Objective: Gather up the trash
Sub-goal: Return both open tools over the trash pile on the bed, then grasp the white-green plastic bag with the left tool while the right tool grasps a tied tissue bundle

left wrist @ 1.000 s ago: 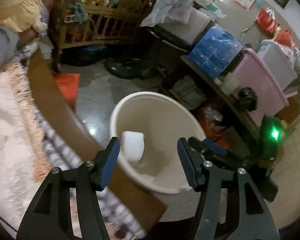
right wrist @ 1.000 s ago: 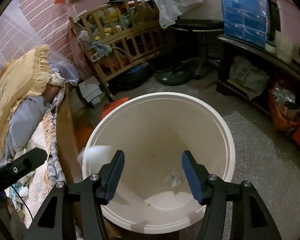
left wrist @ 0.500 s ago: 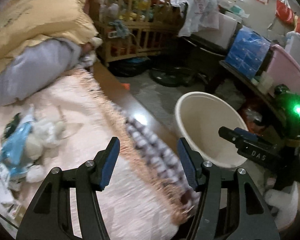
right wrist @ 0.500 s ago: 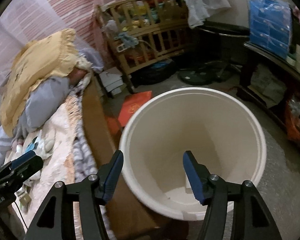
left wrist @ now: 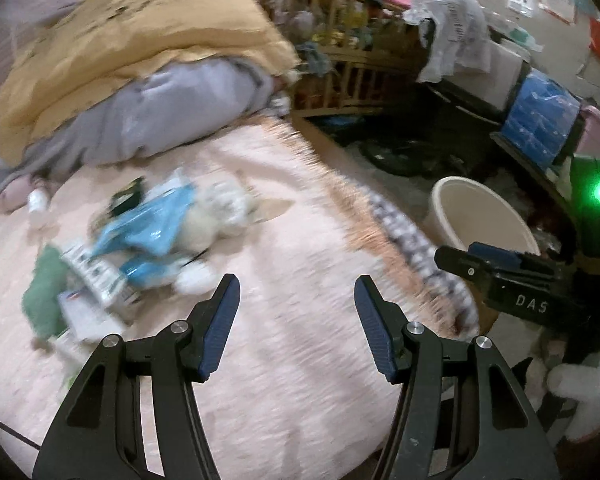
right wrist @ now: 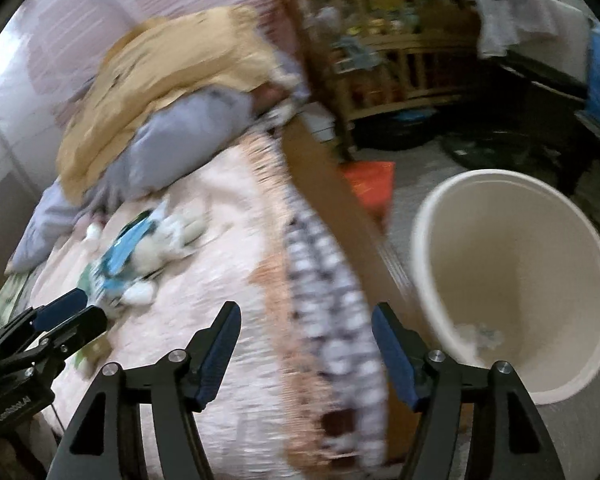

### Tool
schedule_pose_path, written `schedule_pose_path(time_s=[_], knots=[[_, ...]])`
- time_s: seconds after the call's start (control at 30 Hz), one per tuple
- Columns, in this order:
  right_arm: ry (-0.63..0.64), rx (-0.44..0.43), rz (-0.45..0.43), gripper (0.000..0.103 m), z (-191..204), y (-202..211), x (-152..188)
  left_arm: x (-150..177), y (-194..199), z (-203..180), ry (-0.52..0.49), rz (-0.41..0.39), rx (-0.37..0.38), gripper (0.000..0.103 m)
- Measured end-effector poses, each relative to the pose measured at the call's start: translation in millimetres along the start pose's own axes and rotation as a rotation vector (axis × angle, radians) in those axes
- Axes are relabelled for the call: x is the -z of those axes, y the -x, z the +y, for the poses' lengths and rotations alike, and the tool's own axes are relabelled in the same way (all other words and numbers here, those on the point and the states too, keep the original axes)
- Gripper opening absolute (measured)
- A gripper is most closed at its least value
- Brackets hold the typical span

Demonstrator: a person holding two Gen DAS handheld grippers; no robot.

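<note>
A pile of trash lies on the pink bed blanket [left wrist: 284,360]: a blue plastic wrapper [left wrist: 152,232], white crumpled tissue [left wrist: 220,216], a printed box [left wrist: 96,276] and a green piece [left wrist: 44,300]. The pile also shows blurred in the right wrist view [right wrist: 140,252]. My left gripper [left wrist: 296,300] is open and empty above the blanket, right of the pile. My right gripper [right wrist: 306,330] is open and empty over the bed's edge. The cream bin [right wrist: 516,280] stands on the floor beside the bed, with some trash at its bottom [right wrist: 480,336]. It also shows in the left wrist view [left wrist: 480,216].
Yellow and grey bedding [left wrist: 140,60] is heaped at the head of the bed. A wooden crib [left wrist: 360,64] full of things stands behind. Blue packs [left wrist: 540,120] and a pink box sit on a shelf at the right. A red item [right wrist: 368,184] lies on the floor.
Both grippers have swung left from the bin toward the bed. The trash pile has come into view. A white piece that was falling into the bin a second ago is gone from sight.
</note>
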State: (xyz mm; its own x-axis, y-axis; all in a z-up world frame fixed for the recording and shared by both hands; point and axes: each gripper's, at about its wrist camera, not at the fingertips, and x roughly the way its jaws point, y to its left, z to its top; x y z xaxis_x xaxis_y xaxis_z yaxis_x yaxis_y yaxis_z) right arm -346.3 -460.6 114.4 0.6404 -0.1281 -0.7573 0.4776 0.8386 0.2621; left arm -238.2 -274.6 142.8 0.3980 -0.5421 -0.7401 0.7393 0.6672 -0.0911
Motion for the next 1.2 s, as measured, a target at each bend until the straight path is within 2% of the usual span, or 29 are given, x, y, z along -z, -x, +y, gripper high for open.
schedule_pose_path(time_s=[0.23,0.43,0.57,0.7,0.83,1.03,1.1,1.13,1.2], knots=[[0.105,-0.116,0.073,0.066,56.8,-27.9,7.0,31.7,25.3,62.1,0.073,0.028,-0.089,0.058],[0.223,-0.165,0.113,0.066,105.7,-52.2,12.7,60.2,47.4,121.2,0.142,0.038,-0.184,0.058],[0.306,-0.192,0.132,0.066,137.7,-74.7,13.0,81.2,54.6,154.8,0.206,0.066,-0.211,0.058],[0.373,-0.205,0.144,0.066,169.0,-101.5,9.9,99.0,51.6,181.9,0.297,0.099,-0.197,0.058],[0.413,-0.196,0.146,0.066,186.2,-122.9,4.1,111.6,43.5,202.7,0.392,0.124,-0.145,0.059],[0.443,-0.151,0.159,0.066,196.6,-153.2,-1.4,118.6,26.0,217.0,0.458,0.131,-0.093,0.06],[0.443,-0.153,0.147,0.055,195.5,-155.5,-1.6,118.2,19.6,219.3,0.464,0.134,-0.086,0.063],[0.448,-0.152,0.146,0.047,195.5,-157.0,-1.2,117.3,14.9,219.9,0.466,0.138,-0.08,0.064],[0.455,-0.147,0.154,0.042,196.0,-160.9,-0.3,116.5,6.6,219.0,0.462,0.151,-0.079,0.064]])
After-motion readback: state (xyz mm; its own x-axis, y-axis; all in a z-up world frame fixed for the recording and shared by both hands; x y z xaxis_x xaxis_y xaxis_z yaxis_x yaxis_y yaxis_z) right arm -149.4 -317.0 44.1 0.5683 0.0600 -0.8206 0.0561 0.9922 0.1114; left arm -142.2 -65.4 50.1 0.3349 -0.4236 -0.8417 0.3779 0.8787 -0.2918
